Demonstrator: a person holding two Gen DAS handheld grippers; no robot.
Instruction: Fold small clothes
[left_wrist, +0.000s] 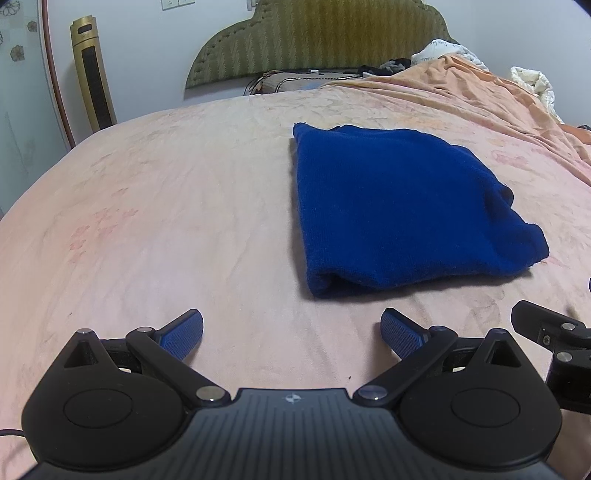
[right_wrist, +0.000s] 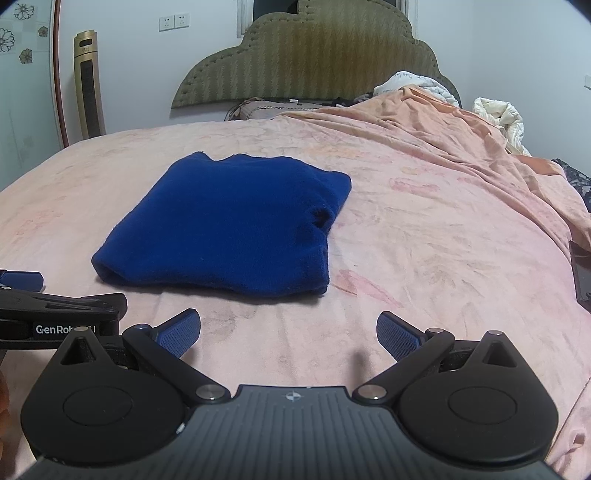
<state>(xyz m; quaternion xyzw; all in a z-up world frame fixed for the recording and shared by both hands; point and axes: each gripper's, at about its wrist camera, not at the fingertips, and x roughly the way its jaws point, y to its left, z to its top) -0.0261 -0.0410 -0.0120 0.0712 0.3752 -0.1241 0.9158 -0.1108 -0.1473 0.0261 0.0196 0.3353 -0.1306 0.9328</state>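
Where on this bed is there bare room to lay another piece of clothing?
Bare sheet lies left of the blue garment toward the fan, and between it and both open grippers. The far right is crowded with bunched blanket.

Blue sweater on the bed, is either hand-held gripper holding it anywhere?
No. Left hand-held gripper and right hand-held gripper are open, short of the folded blue sweater.

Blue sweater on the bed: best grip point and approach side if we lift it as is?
Probably the thick rolled fold at the near edge of the blue sweater, coming low from the near side. That edge is a rounded, stacked fold facing both open grippers, the left gripper and right gripper, so each could pinch one near corner. The far edge looks thin and uneven, less secure.
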